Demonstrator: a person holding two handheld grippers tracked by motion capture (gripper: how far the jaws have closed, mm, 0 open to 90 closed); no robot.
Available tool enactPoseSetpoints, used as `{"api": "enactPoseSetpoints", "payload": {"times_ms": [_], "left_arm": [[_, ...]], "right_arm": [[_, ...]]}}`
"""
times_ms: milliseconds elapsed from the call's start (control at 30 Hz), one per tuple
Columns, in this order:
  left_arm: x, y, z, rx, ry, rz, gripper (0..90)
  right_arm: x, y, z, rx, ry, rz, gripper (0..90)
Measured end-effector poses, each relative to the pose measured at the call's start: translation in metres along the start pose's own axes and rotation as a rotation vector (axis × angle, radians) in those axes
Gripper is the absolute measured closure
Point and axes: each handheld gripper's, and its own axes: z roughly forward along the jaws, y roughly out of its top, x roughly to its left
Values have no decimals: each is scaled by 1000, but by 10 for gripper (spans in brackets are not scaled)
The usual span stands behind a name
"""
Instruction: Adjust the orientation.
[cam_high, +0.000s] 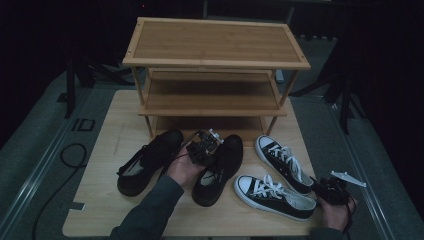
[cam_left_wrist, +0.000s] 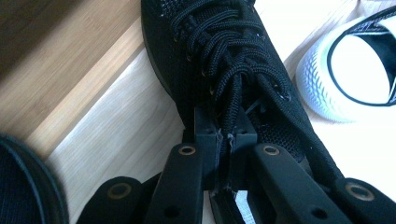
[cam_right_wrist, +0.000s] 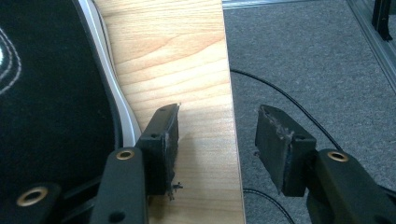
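Ahead of me stands the bamboo shoe rack (cam_high: 215, 75), its shelves bare. My left gripper (cam_left_wrist: 227, 135) has its jaws pinched together on the tongue and laces of the black mesh shoe (cam_left_wrist: 224, 56), which sits on the table; I judge a lift onto a shelf comes next. My right gripper (cam_right_wrist: 217, 149) waits, jaws apart, beside a black-and-white sneaker (cam_high: 274, 196).

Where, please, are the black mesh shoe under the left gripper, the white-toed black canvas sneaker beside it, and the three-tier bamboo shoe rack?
Black mesh shoe (cam_left_wrist: 219, 51): left gripper view, on its laces.
White-toed black canvas sneaker (cam_high: 272, 197): high view, on its laced upper.
Three-tier bamboo shoe rack (cam_high: 215, 42): high view, on its top shelf.
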Motion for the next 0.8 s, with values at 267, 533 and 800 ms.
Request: {"api": "enactPoseSetpoints", "payload": {"times_ms": [267,533,800], "left_arm": [[11,-18,-10,-1,10,-28,863],[21,-36,-18,-3,15,-58,862],[28,-55,-28,-13,32,-89,862]], "right_arm": [[0,0,0,0,-1,0,489],[0,0,0,0,-1,0,489],[0,0,0,0,-2,0,490]]}}
